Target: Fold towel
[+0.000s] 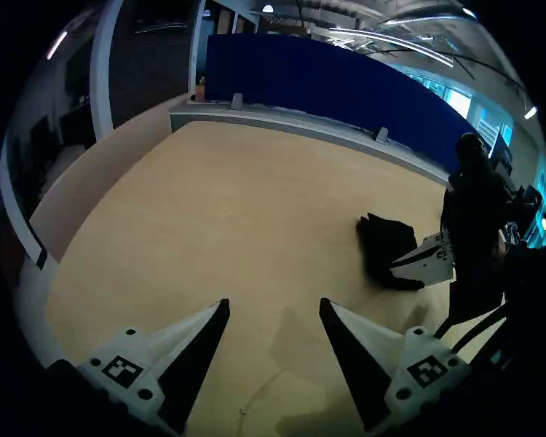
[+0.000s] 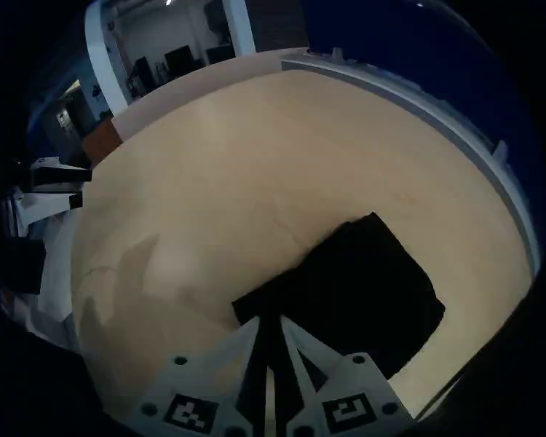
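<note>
Pale tabletop [image 2: 222, 167], blue partition [image 1: 331, 80] behind. Black towel [image 2: 360, 291] runs 8 to 2 o'clock. Right gripper [image 2: 271, 320] pinches its near edge; left gripper [image 1: 273, 306] gapes empty.

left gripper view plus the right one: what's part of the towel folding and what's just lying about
For the job:
towel
right gripper
left gripper
table

Just around:
blue screen
ceiling lights

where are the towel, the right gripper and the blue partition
towel [image 2: 368, 291], right gripper view, middle of the black cloth
right gripper [image 2: 271, 328], right gripper view, midway between its fingertips
blue partition [image 1: 331, 84], left gripper view, middle of its face
</note>
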{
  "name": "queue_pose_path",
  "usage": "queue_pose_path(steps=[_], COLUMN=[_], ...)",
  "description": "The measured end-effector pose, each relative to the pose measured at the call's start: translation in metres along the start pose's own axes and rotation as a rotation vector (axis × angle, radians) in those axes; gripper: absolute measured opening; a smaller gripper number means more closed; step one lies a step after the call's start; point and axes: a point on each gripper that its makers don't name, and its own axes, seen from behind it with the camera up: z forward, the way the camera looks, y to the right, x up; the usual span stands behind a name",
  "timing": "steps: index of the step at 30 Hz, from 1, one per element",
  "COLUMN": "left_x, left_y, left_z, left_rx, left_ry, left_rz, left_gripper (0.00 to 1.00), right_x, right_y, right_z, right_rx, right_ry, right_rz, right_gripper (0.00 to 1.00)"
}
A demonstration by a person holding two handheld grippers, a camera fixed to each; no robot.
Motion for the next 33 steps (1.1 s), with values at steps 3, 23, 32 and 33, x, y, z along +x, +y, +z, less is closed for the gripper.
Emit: queue_pose_path(steps=[3,23,32,33], left_x=[0.0,0.005,0.006,0.006], left_y=[-0.001,-0.001,0.002,0.002], left_z=[0.001,-0.001,-0.001,-0.001], left_rx=[-0.001,0.001,-0.003,-0.003], left_ry=[0.0,0.004,0.006,0.007], left_rz=[0.002,0.014,0.02,0.02], left_gripper=[0.92,0.91,0.91,0.91], right_x=[0.002,-0.001,-0.02,-0.022], right_y=[0.001,0.024,0.039,0.041], right_z=[-0.004,-0.051,-0.058,-0.059], right_rx=[0.0,-0.071,-0.165,-0.177], right_ry=[0.008,0.103,0.109,0.108], right_rz=[0.006,0.073,0.107,0.111], right_gripper=[0.07,0.95,1.0,1.0])
